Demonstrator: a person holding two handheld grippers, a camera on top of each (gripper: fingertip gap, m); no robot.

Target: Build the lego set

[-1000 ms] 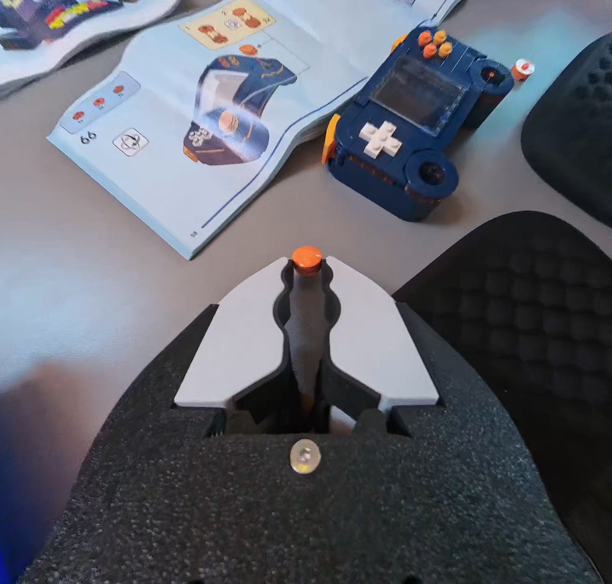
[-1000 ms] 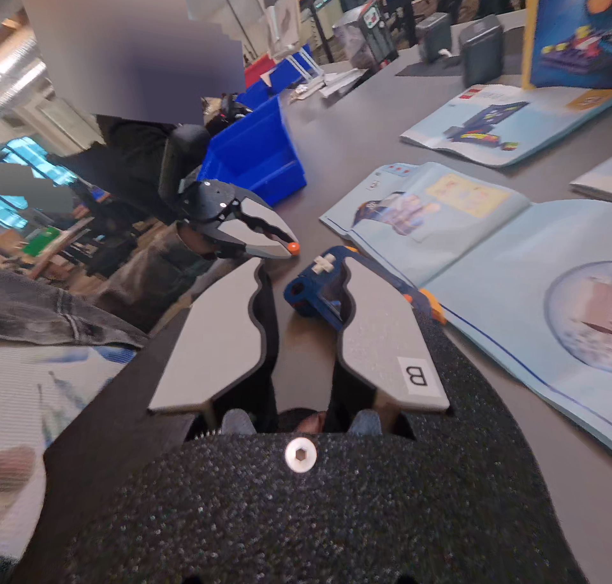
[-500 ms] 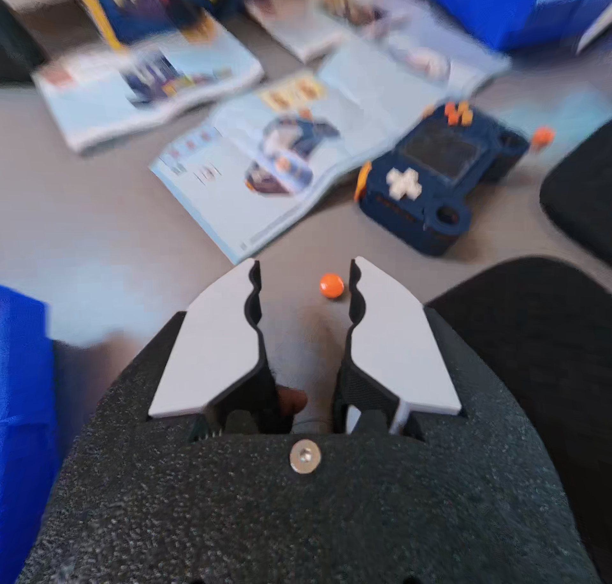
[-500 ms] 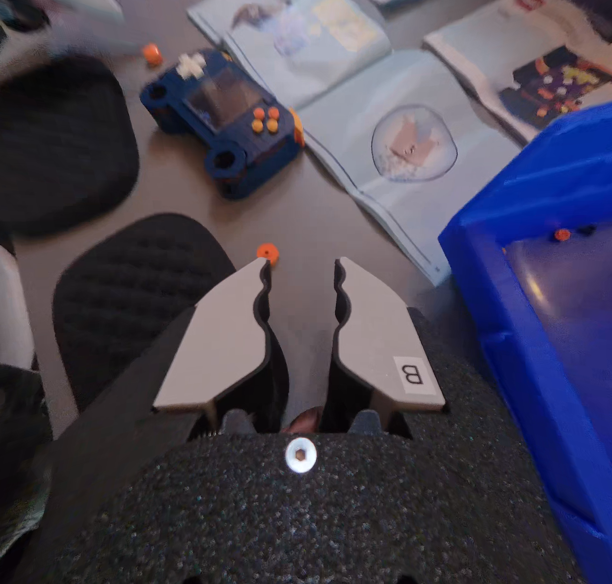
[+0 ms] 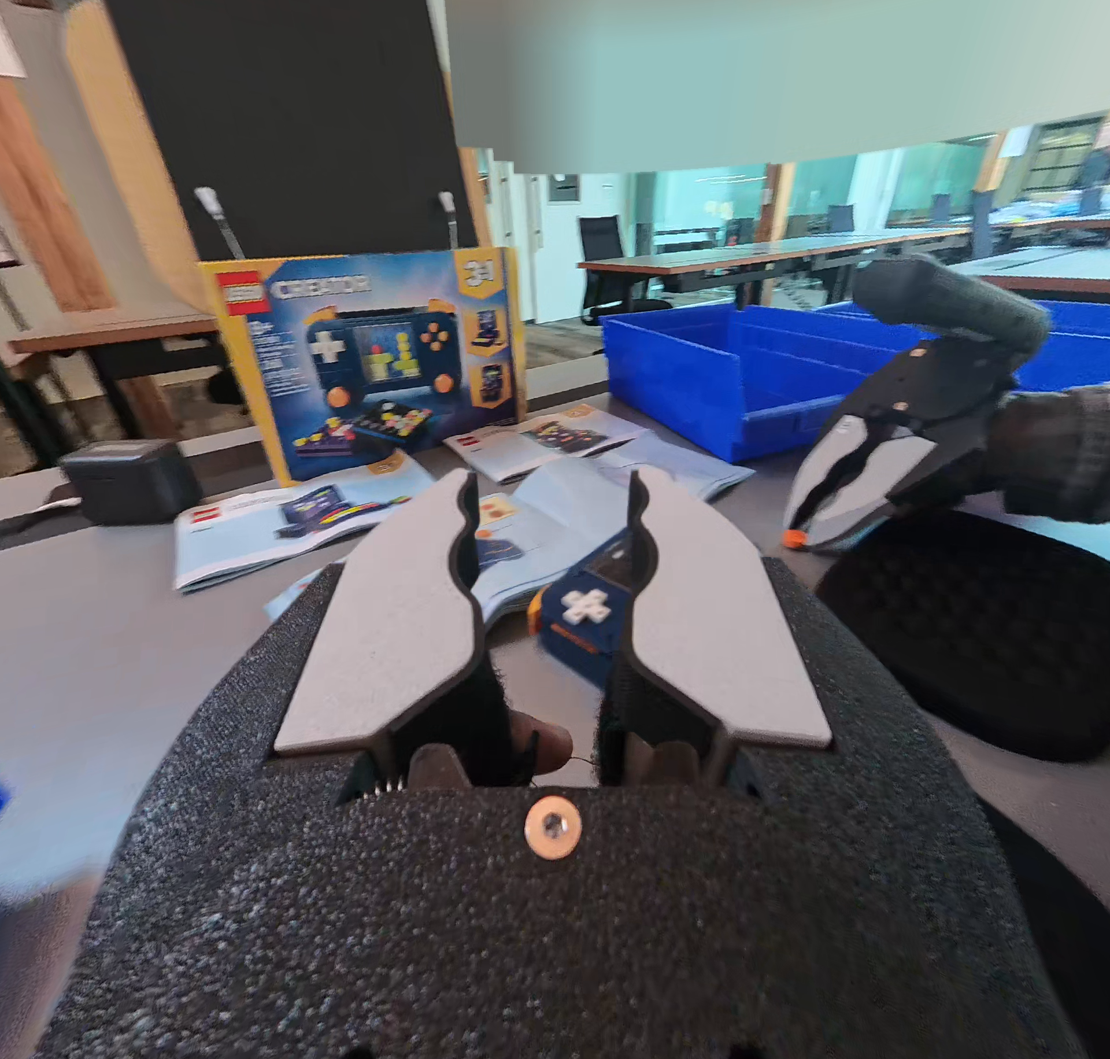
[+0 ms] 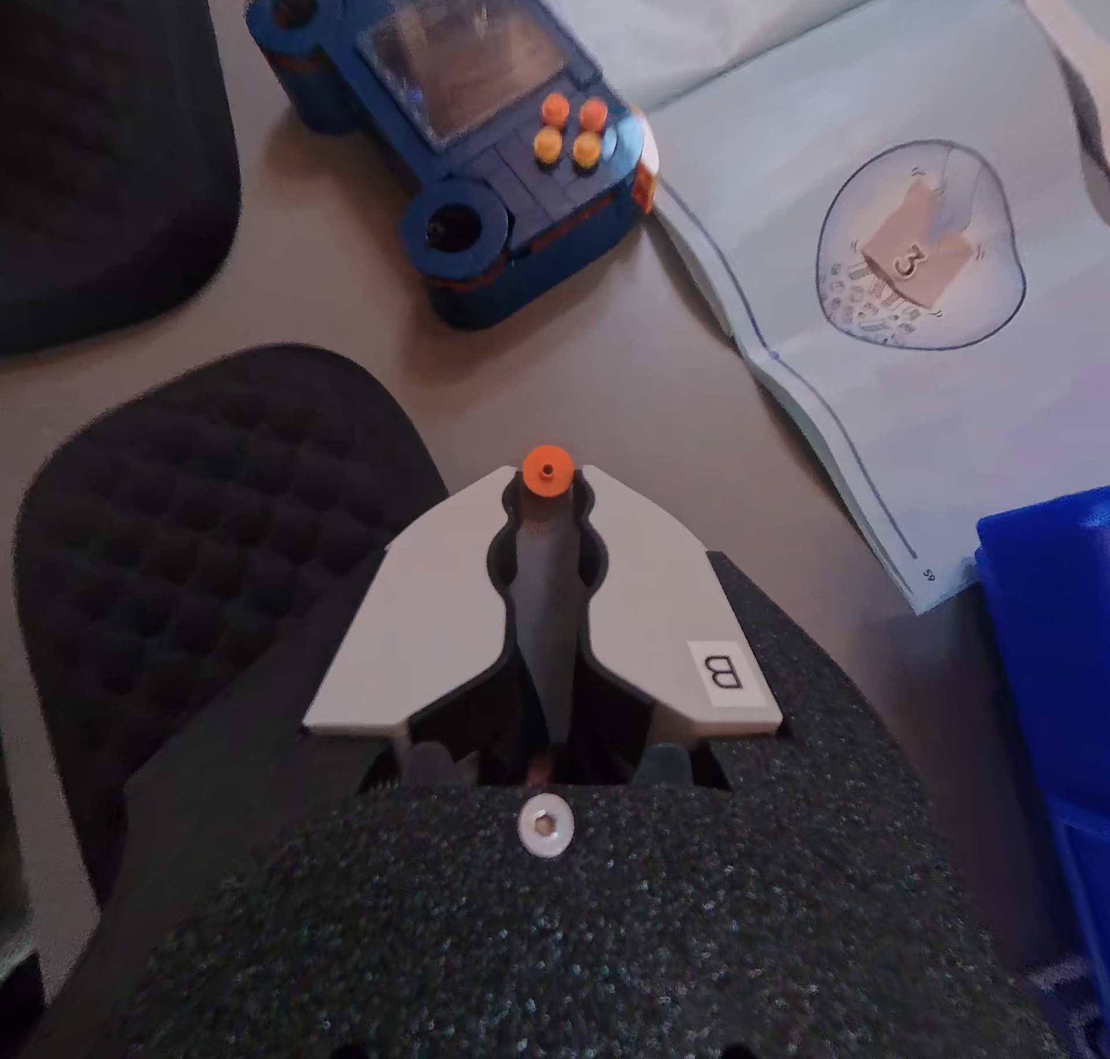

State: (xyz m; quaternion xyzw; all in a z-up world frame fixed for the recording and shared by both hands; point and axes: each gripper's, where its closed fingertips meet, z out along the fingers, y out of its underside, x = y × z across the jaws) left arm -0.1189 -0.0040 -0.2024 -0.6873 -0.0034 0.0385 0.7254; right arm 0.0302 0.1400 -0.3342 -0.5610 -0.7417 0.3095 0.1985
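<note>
The dark blue lego handheld console (image 6: 462, 153) lies on the grey table, with a clear screen, orange buttons and a white cross pad (image 5: 584, 603). My right gripper (image 6: 546, 480) is shut on a small round orange piece (image 6: 546, 468) at its fingertips, low over the table in front of the console. It also shows in the left wrist view (image 5: 802, 540), to the right, with the orange piece (image 5: 794, 538) at its tip. My left gripper (image 5: 549, 489) is open and empty, held level, with the console just beyond its fingers.
An open instruction booklet (image 6: 871, 219) lies right of the console, and more booklets (image 5: 288, 519) lie farther back. The lego box (image 5: 366, 357) stands behind them. Blue bins (image 5: 739, 369) stand at the right. Black dimpled pads (image 6: 210, 549) lie near the table's front. My hands' fingertips stand some 25 centimetres from each other.
My left gripper opened, let go of its orange piece and tilted up to look level. My right gripper swung down over the table and shut on a round orange piece.
</note>
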